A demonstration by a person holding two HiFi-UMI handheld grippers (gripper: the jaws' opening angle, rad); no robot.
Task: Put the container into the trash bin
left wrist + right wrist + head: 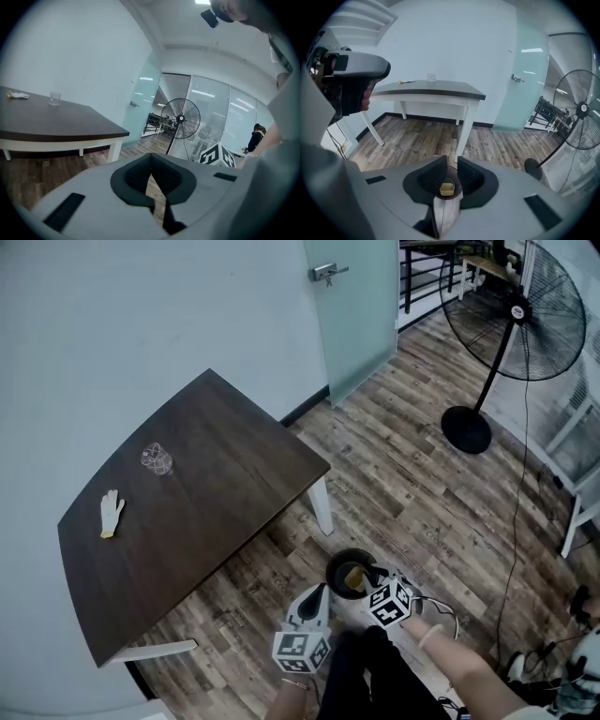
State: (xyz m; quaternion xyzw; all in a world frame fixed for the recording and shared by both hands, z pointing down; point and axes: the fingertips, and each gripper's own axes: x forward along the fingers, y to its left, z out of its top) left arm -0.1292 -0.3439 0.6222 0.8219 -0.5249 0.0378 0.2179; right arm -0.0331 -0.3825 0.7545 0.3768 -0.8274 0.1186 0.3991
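Observation:
A round black trash bin (330, 570) stands on the wooden floor just off the table's corner. A small yellowish container (352, 577) lies inside it. My right gripper (373, 574) hangs above the bin's right rim, jaws open and empty. In the right gripper view, the container (446, 189) and bin (448, 197) show far below, through the gap of that gripper (451, 162). My left gripper (318, 593) hovers at the bin's near-left side. In its own view the left gripper (150, 162) has its tips touching and holds nothing.
A dark brown table (216, 512) on white legs stands to the left, carrying a clear glass (157, 458) and a white glove (111, 513). A black pedestal fan (518, 324) stands at the far right, with its cable trailing across the floor. A frosted glass door (354, 306) is behind.

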